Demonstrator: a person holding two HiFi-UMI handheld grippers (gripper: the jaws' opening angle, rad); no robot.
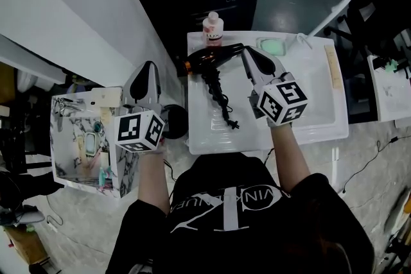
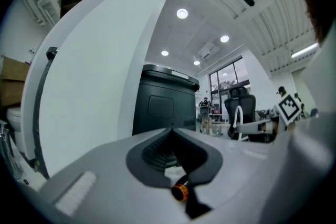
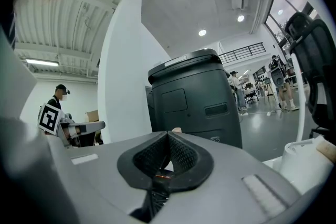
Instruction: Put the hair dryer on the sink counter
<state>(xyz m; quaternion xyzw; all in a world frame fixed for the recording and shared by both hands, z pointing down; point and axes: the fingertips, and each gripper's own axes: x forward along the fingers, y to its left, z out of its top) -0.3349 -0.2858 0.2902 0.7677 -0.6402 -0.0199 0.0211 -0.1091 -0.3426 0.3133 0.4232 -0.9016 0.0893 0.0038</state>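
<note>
Along the sink counter: open surface from 3 to 6 o'clock.
Hair dryer: lying at 12 o'clock, cord trailing toward 6 (bottle just behind).
Right gripper: jaws closed, tip beside the dryer.
Left gripper: jaws closed, beyond the 9 o'clock edge.

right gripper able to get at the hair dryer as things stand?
Probably yes. The hair dryer lies uncovered on the sink counter, close by the right gripper tip, with nothing between them. Its jaws are shut, so they must open first.
</note>
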